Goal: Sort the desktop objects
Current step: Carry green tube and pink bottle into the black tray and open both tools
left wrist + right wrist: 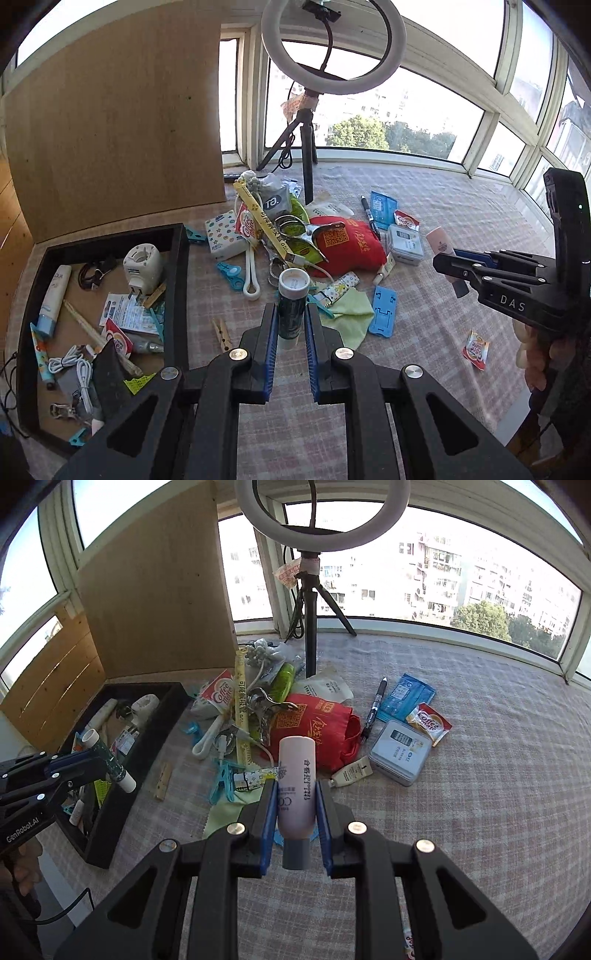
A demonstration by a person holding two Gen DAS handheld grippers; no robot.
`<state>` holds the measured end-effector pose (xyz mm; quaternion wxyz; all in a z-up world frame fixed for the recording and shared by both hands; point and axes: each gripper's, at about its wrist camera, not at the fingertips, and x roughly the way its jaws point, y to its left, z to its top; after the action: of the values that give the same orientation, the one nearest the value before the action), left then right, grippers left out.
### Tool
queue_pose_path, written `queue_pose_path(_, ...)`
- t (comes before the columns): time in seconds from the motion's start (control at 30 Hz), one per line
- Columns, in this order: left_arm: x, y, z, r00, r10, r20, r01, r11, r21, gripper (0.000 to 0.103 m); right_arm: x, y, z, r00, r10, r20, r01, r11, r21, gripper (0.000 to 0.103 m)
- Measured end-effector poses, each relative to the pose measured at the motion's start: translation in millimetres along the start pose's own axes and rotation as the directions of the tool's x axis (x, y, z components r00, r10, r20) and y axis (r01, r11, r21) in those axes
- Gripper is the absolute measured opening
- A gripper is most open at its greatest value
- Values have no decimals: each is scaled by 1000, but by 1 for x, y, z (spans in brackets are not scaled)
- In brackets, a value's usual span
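My left gripper [291, 308] is shut on a dark green tube with a white cap [292, 295], held above the checked tablecloth beside the black tray [181, 288]. In the right wrist view the same left gripper [92, 766] hangs over the tray's [147, 753] near corner, the green tube [109, 760] crosswise in it. My right gripper [296, 786] is shut on a pale pink tube [295, 760] with a grey cap, above the pile of loose objects. Seen from the left wrist, the right gripper [454, 269] and the pink tube [439, 240] are at the right.
The tray holds a plug adapter [142, 266], cables and tubes. The pile has a red pouch [317, 727], a grey tin [399, 753], a pen [375, 709], sachets and a clothespin [222, 334]. A ring-light tripod [306, 162] and a wooden board [118, 122] stand behind.
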<state>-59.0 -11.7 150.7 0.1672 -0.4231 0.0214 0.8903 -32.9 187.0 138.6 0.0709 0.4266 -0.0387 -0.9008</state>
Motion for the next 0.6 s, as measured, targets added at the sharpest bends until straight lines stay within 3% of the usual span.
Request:
queue_pose_path(0.3, -42, 80, -18, 994, 102, 37, -99, 991, -92, 13, 6, 102, 26, 992, 119, 35, -115, 988, -99, 20)
queue_pose_path(0.6, -66, 172, -40, 977, 210, 32, -199, 958, -208, 13, 27, 200, 38, 977, 213, 27, -206, 963, -174, 20)
